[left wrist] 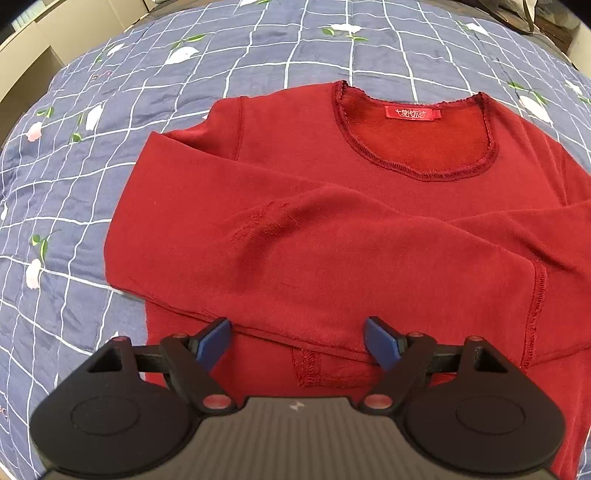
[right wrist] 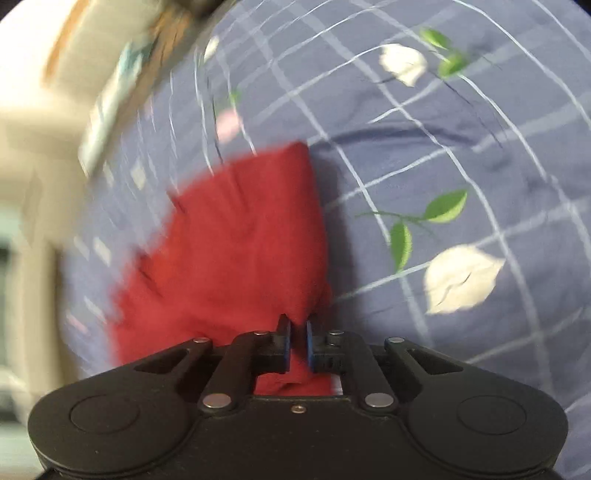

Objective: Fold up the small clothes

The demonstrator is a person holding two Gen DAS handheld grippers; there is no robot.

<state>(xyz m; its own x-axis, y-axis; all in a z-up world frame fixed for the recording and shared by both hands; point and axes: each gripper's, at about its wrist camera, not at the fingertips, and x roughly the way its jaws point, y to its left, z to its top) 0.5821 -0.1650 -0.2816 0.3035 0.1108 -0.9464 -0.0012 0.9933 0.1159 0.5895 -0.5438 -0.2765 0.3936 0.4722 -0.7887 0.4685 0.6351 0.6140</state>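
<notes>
A red long-sleeved top [left wrist: 332, 229] lies flat on the blue checked bedspread [left wrist: 110, 110], neckline and label [left wrist: 410, 112] toward the far side. One sleeve [left wrist: 295, 266] is folded across the chest. My left gripper [left wrist: 297, 338] hovers open just above the near part of the top, its blue pads spread wide with nothing between them. In the blurred right wrist view, my right gripper [right wrist: 298, 341] is shut on a pinched bit of the red top [right wrist: 236, 251], which stretches away from the fingers over the bedspread [right wrist: 461, 147].
The bedspread has white grid lines and flower prints [right wrist: 461, 277]. Beige furniture [left wrist: 55, 33] stands beyond the bed's far left edge. A dark object [left wrist: 517, 18] lies at the far right corner. The right wrist view's left side is blurred.
</notes>
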